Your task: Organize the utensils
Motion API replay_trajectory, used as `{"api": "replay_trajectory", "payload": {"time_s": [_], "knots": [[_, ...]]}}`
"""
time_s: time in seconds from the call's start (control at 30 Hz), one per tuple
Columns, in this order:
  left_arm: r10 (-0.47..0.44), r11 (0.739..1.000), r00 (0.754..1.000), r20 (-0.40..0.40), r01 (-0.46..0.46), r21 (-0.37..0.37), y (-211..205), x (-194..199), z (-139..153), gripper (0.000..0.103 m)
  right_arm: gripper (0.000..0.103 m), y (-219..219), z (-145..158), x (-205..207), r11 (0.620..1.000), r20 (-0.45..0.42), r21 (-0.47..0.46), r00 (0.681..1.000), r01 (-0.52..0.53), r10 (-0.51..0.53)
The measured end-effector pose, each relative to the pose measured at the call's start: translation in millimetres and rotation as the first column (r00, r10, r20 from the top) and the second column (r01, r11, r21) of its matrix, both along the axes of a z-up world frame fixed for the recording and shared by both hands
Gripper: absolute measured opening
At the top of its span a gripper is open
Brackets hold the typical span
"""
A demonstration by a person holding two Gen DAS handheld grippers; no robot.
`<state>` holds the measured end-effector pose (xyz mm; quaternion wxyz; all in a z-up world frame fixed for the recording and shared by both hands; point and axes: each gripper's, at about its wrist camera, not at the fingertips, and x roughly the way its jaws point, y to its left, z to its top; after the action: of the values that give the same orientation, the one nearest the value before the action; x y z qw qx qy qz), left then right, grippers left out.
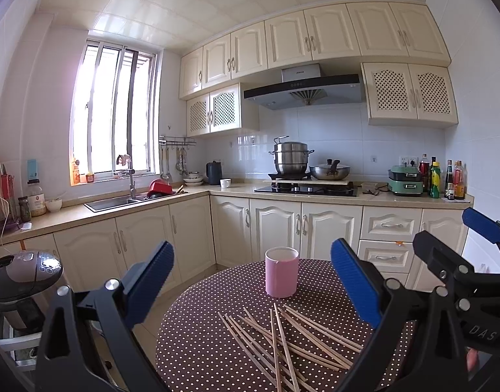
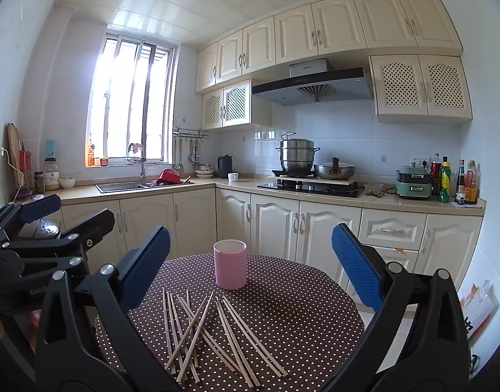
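A round table (image 2: pixel 282 310) with a brown polka-dot cloth fills the lower centre of both views. Wooden chopsticks (image 2: pixel 210 333) lie scattered and crossed on it, below an upright pink cup (image 2: pixel 230 264) at mid-frame. The left gripper (image 1: pixel 250 287) and right gripper (image 2: pixel 250 268) hover above the table, jaws spread wide, holding nothing. Because the sticks overlap, pinching one could drag others or roll them off the edge; a careless reach could tip the cup.

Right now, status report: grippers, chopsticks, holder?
Left gripper open, right gripper open, both empty. Chopsticks scattered on dotted table. Pink holder upright, nothing blocking.
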<state>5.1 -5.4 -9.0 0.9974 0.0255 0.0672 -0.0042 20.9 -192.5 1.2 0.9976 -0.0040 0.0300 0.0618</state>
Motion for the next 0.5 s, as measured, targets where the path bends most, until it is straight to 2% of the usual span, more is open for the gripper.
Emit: {"api": "replay_trajectory", "payload": {"time_s": [0.5], "knots": [[0.002, 1.0, 1.0, -0.009, -0.002, -0.003, -3.2, 2.2, 1.2, 0.095, 0.097, -1.0, -0.7, 2.4, 1.0, -0.006, 0.003, 1.0, -0.001, 0.001]]}}
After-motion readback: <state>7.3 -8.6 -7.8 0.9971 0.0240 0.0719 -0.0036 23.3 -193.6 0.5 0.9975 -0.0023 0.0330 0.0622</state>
